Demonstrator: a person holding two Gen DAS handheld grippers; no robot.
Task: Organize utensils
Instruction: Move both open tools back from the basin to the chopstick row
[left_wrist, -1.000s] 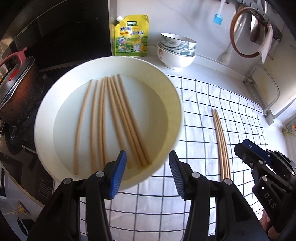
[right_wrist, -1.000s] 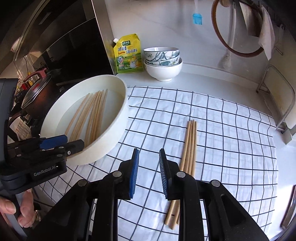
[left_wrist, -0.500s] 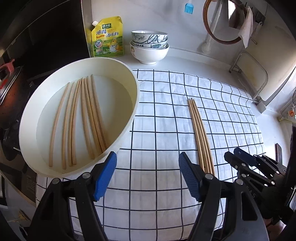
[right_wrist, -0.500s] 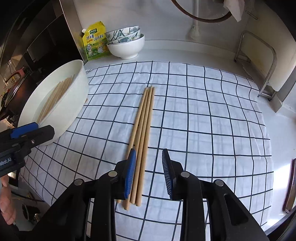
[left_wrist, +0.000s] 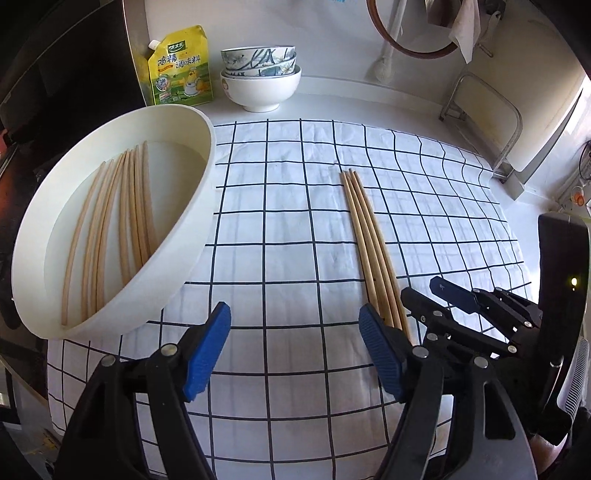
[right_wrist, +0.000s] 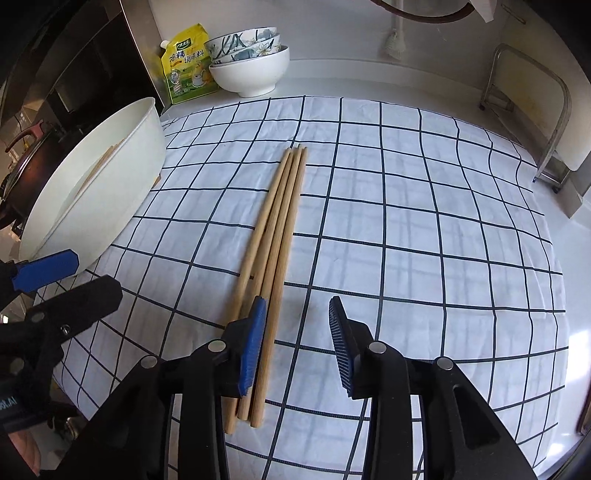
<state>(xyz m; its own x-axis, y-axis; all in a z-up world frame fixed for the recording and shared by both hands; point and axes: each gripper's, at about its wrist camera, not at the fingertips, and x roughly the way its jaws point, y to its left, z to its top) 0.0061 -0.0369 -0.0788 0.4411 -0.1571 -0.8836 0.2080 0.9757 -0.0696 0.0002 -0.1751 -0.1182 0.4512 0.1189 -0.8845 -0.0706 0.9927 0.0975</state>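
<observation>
While both tools are hovering over the checked cloth (right_wrist: 406, 206), the left gripper (left_wrist: 293, 349) is standing wide apart at the bottom of its view, holding nothing. The right gripper (right_wrist: 297, 343) is also gaping, empty, its left pad lying over the near ends of the 3 chopsticks (right_wrist: 279, 221) at center frame. More chopsticks (left_wrist: 110, 229) are lying inside the white basin (left_wrist: 192, 221) at the left. A yellow pouch (left_wrist: 181, 68) and stacked bowls (left_wrist: 260, 79) are sitting at the upper left.
</observation>
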